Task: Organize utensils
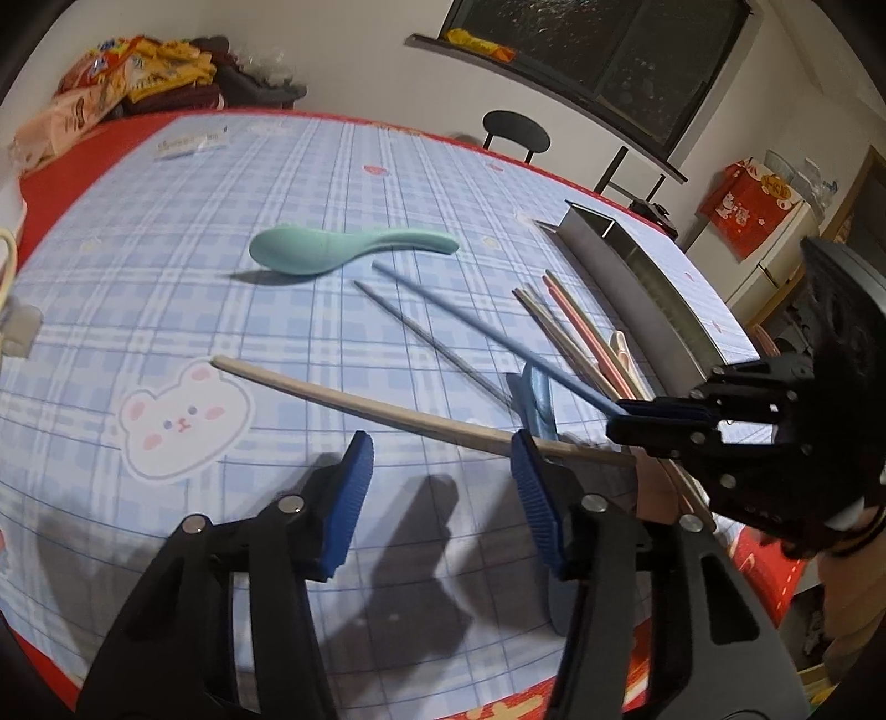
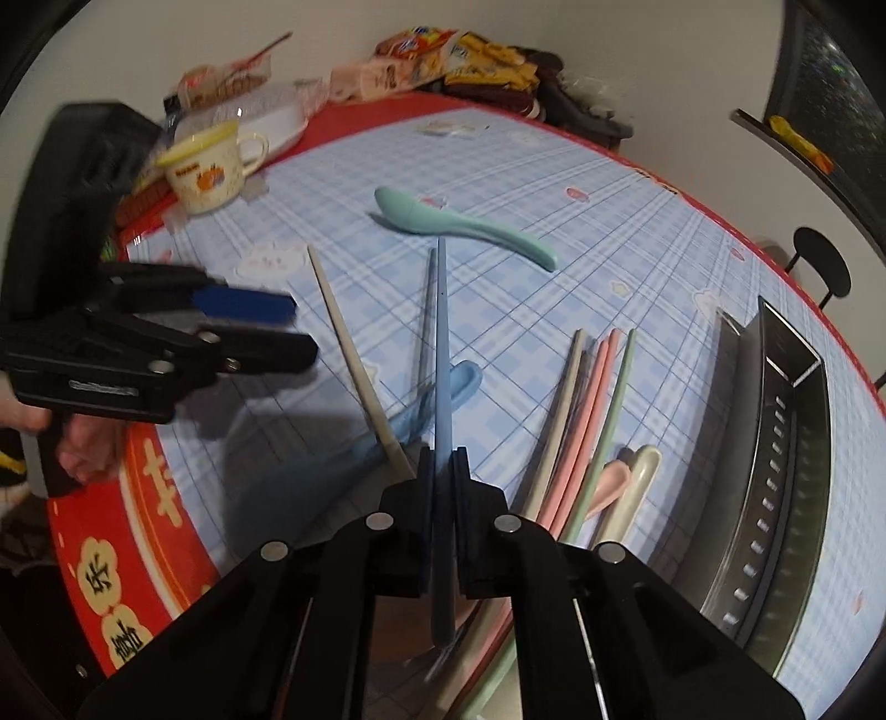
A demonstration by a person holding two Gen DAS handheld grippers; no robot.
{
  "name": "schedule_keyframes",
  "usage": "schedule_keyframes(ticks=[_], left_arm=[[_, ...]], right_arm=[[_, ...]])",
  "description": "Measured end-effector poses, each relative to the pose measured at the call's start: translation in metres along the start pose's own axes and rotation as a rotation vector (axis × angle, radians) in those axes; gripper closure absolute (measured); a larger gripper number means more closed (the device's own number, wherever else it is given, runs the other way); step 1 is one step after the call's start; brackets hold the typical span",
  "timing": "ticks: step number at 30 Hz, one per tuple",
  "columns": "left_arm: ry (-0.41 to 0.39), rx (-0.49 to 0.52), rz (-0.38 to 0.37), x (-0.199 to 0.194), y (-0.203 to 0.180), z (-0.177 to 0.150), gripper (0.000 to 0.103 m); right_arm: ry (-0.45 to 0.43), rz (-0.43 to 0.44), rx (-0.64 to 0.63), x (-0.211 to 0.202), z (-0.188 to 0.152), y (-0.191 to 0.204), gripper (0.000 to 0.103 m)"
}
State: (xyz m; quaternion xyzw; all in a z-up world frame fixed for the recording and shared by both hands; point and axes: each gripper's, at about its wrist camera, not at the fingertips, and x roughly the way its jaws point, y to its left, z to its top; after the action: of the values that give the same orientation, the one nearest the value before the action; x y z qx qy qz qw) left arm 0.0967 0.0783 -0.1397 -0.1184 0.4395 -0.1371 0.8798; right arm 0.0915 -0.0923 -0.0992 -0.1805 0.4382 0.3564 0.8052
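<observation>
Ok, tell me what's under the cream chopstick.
A blue spoon lies under the cream chopstick on the plaid tablecloth. Its handle is partly hidden by the right gripper.

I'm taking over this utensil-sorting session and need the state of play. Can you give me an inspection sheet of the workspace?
Surface: table under a blue plaid cloth, red edge.
Job's things: blue chopstick lifted; second blue chopstick, beige chopstick, teal spoon, blue spoon and pastel chopstick bundle lying loose; metal holder at the edge.
Clutter: mug, snack packets.
Grippers: right gripper shut on the blue chopstick; left gripper open above the beige chopstick.
Cables: nothing seen.
Surroundings: black chair, dark window.
</observation>
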Motion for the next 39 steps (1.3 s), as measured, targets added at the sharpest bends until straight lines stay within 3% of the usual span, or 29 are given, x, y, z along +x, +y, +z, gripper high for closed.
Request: schedule_keyframes(ticks=[4, 8, 11, 22, 27, 29, 33, 39], left_arm=[[0.031, -0.05, -0.024, 0.008, -0.001, 0.001, 0.051], [0.051, -0.196, -0.044, 0.017, 0.005, 0.01, 0.051], [0.06, -0.248, -0.011, 0.022, 0.002, 0.016, 0.055], [0.066, -0.158, 0.269, 0.042, -0.041, 0.026, 0.055], [0.083, -0.022, 0.396, 0.052, -0.061, 0.025, 0.058], [0.068, 0.015, 0.397, 0.051, -0.061, 0.023, 0.069], [0.059, 0.017, 0.353, 0.043, -0.049, 0.021, 0.081], [0.045, 0.071, 0.304, 0.037, -0.042, 0.012, 0.085]], right_arm=[[-0.058, 0.008, 0.073, -0.008, -0.009, -0.007, 0.096], [-0.126, 0.003, 0.136, -0.018, -0.02, -0.014, 0.096], [-0.171, -0.01, 0.157, -0.024, -0.025, -0.017, 0.096], [-0.264, 0.015, 0.213, -0.033, -0.038, -0.026, 0.096], [-0.291, 0.028, 0.217, -0.037, -0.04, -0.027, 0.096], [-0.3, 0.028, 0.227, -0.04, -0.042, -0.029, 0.096], [-0.304, 0.031, 0.247, -0.042, -0.046, -0.032, 0.096], [-0.299, 0.034, 0.304, -0.038, -0.048, -0.036, 0.096]])
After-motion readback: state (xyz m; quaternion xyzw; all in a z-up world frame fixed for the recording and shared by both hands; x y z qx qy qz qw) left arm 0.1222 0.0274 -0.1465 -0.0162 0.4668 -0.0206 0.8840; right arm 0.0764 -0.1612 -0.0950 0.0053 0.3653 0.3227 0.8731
